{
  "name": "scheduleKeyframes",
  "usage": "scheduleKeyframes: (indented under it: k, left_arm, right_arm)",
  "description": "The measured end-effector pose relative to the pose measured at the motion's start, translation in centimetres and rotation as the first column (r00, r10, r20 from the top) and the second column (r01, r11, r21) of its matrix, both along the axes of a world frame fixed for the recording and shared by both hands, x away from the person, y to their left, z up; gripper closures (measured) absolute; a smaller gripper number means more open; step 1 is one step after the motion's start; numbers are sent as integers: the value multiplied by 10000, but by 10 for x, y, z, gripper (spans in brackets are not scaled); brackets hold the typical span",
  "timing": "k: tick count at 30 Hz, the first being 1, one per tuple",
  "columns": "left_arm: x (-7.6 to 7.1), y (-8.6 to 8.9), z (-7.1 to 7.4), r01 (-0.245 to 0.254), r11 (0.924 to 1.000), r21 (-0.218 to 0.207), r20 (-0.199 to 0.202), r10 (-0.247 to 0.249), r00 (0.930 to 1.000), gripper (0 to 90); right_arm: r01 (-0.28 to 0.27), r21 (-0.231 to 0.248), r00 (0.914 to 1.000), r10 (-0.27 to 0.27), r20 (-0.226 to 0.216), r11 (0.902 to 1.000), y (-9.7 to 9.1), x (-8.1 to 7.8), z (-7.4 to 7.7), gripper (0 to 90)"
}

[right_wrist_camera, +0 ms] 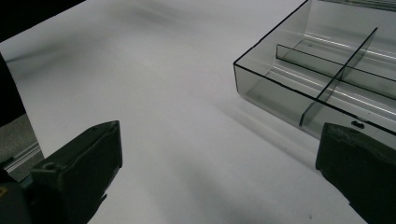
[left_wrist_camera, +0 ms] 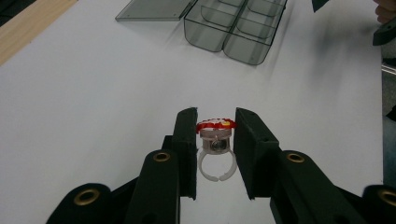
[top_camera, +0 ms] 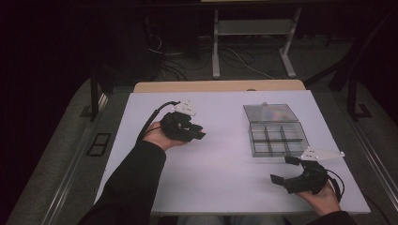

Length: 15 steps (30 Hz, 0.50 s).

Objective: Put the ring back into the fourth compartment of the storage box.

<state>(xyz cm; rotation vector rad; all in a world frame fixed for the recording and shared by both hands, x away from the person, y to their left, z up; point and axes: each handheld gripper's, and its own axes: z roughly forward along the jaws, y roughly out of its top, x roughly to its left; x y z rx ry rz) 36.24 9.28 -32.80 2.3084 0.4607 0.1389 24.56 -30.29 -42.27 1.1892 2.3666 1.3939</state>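
A small toy ring (left_wrist_camera: 215, 140) with a red and white top and a pale open band sits between the jaws of my left gripper (left_wrist_camera: 215, 115), and both jaws press on its top. In the high view the left gripper (top_camera: 199, 131) is held over the left middle of the white table (top_camera: 220, 173). A smoky clear box (top_camera: 278, 139) with several compartments stands open at the right, its lid (top_camera: 271, 113) lying flat behind it. My right gripper (top_camera: 283, 169) hovers open just in front of the box (right_wrist_camera: 327, 79), its jaws wide apart with nothing between them.
A wooden strip (top_camera: 219, 86) runs along the table's far edge. Beyond it the floor holds cables and the white legs of a stand (top_camera: 216, 47). The box's compartments (left_wrist_camera: 233, 28) look bare. Part of the other hand's gripper (left_wrist_camera: 386, 32) shows at the far right of the left gripper view.
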Motion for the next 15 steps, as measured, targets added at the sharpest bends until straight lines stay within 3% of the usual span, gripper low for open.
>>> scheduleKeyframes:
  k: [15]
  left_arm:
    - [10, -23, 7, 444, 9990, 14, 198, -444, 9988, 691]
  right_arm:
    - [0, 18, 10000, 0, 9, 10000, -1, 0, 0, 0]
